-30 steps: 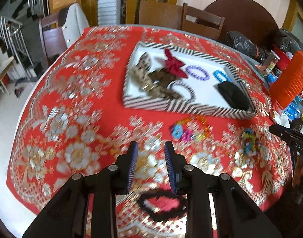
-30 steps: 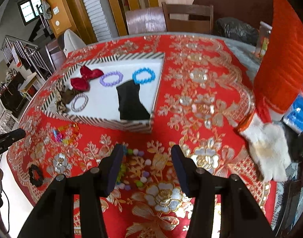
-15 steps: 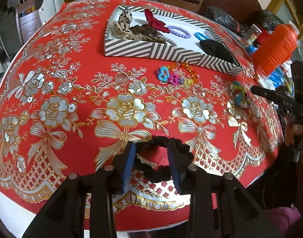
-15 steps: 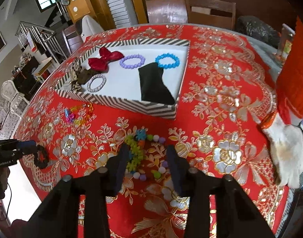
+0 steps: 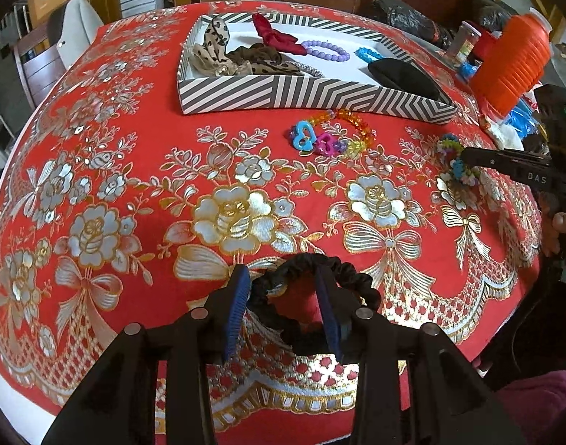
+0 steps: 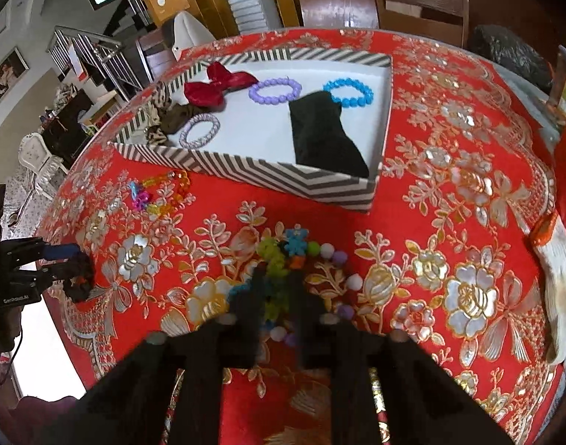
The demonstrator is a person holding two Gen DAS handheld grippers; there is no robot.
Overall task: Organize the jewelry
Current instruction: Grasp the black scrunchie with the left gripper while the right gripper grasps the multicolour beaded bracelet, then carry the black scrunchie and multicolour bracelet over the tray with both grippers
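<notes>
A black scrunchie [image 5: 353,274] lies near the table's front edge. My left gripper [image 5: 282,272] is down over it, jaws opening. One finger stands outside the ring's left side and the other across the ring, with the pads not pressing. The same gripper [image 6: 71,259] shows at the far left of the right wrist view. My right gripper [image 6: 278,272] is shut on a pom-pom bracelet [image 6: 294,241] of green, blue and white; its fingers are blurred. From the left wrist view, its tip [image 5: 464,155] sits on that bracelet [image 5: 461,170]. A striped box [image 5: 320,98] stands beyond.
The box [image 6: 283,170] holds a red bow [image 6: 216,87], purple [image 6: 275,91] and blue [image 6: 348,92] bracelets, a black pouch [image 6: 323,137] and leopard scrunchies [image 5: 223,55]. A bead bracelet with heart charms [image 5: 320,141] lies before it. An orange ribbed container [image 5: 513,63] stands right. A white cloth [image 6: 557,278] lies near it.
Both grippers have come down to the tablecloth. The left now straddles the black scrunchie's side. The right jaws have closed on the pom-pom bracelet.
</notes>
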